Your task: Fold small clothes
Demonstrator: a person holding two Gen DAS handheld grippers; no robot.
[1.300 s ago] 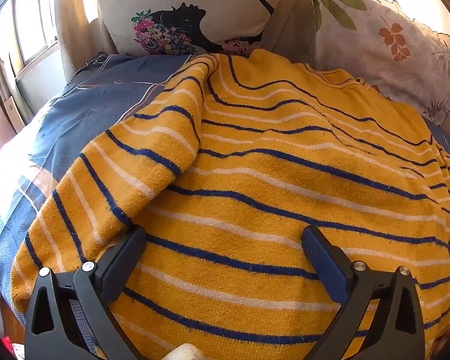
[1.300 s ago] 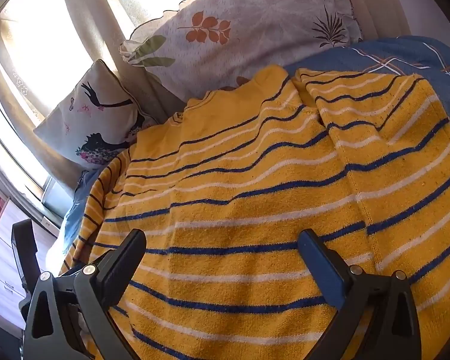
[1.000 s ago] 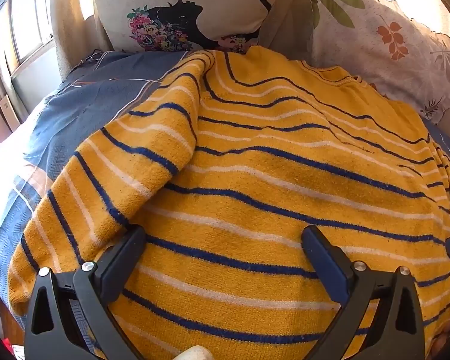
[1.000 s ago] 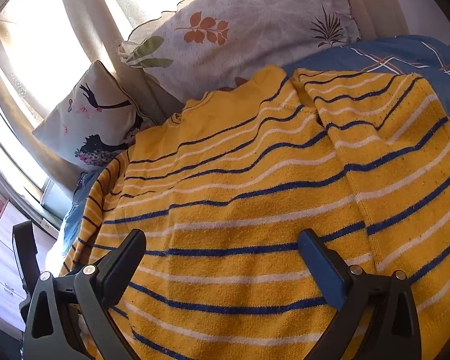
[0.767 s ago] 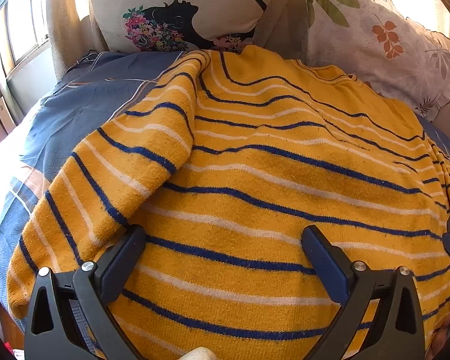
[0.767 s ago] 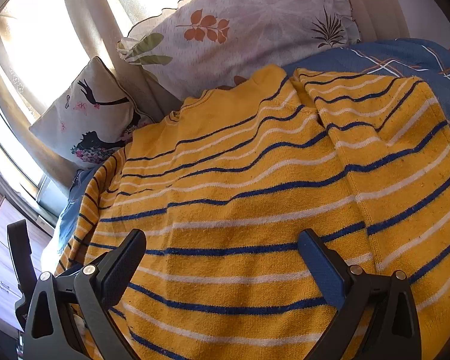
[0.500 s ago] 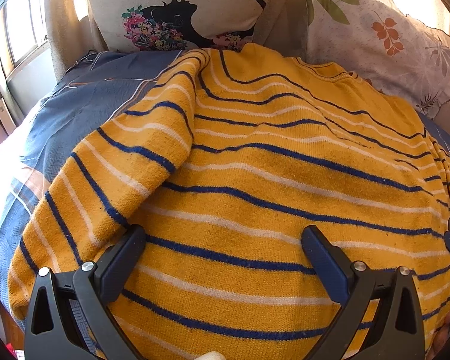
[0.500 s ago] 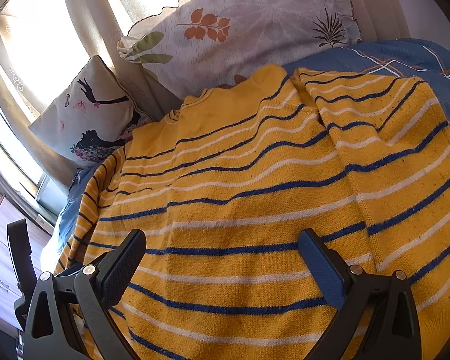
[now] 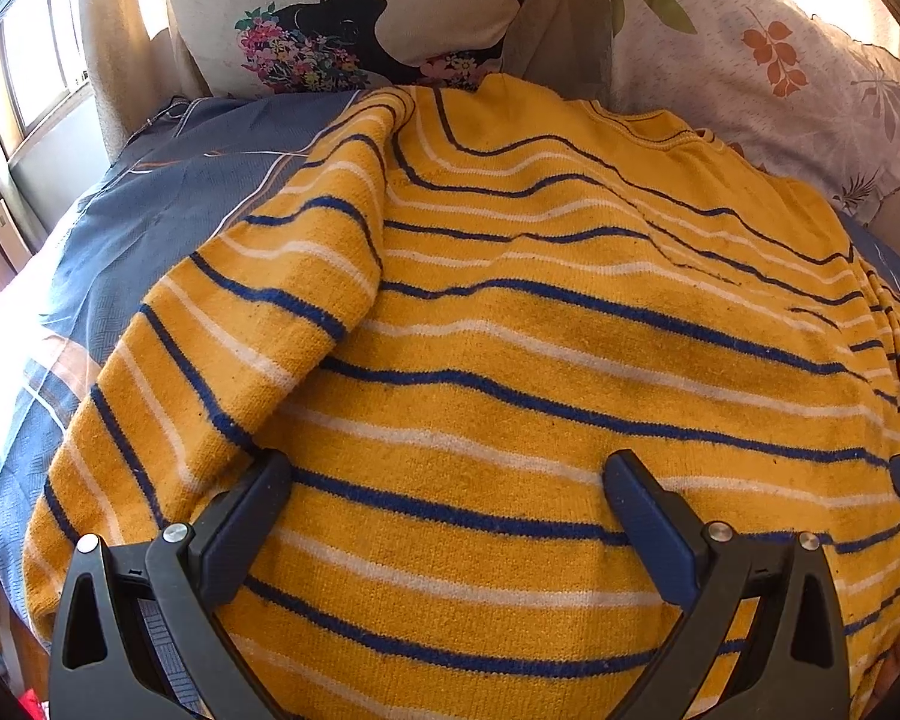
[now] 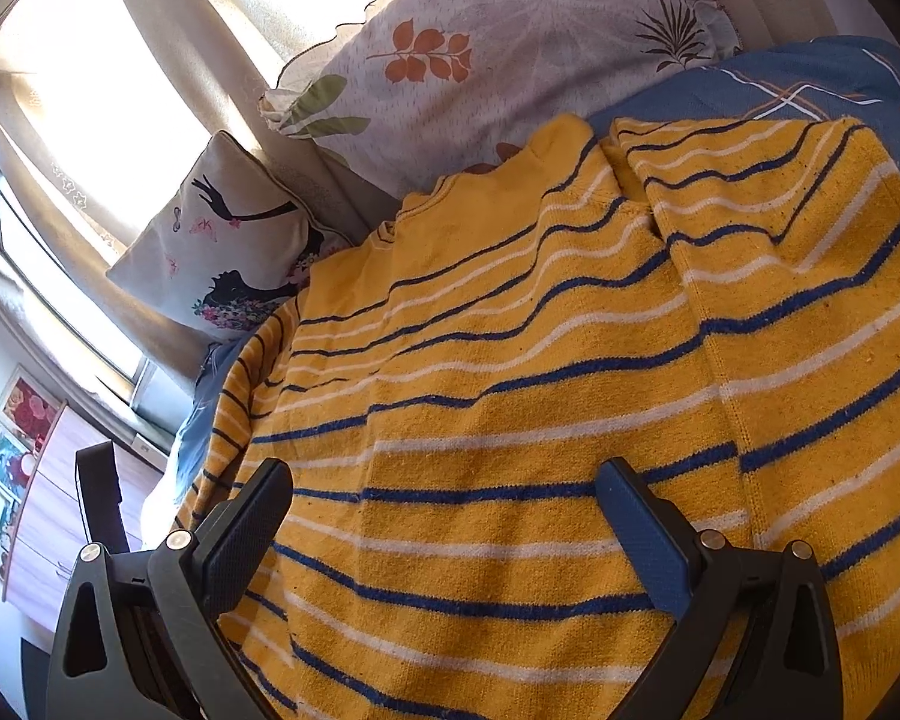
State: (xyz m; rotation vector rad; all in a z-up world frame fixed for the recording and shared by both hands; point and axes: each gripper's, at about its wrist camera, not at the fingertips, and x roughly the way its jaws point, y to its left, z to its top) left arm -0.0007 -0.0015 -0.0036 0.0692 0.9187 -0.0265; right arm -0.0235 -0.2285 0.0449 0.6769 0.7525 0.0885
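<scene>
left wrist: left gripper [image 9: 447,480] had fingers spread wide over the yellow striped sweater [image 9: 540,330], which lay flat on the blue bedspread [image 9: 150,222], pinching nothing. right wrist: right gripper [image 10: 444,492] was also spread over the sweater's lower part, collar toward the leaf-print pillow [image 10: 510,42].

Light: pretty bright daylight, warm, coming in from the window [image 10: 60,138] and blowing out to pure white there
Glare: curtain [image 10: 222,60] behind the leaf pillow [image 10: 510,48] is washed out too
Shadows: soft ones in the folds of the yellow striped sweater [image 9: 540,360], darker patch on the blue bedsheet [image 9: 150,222]
Focus: sharp mid-frame, knit texture is readable
Distortion: heavy fisheye, black corners, straight lines bend at the edges
</scene>
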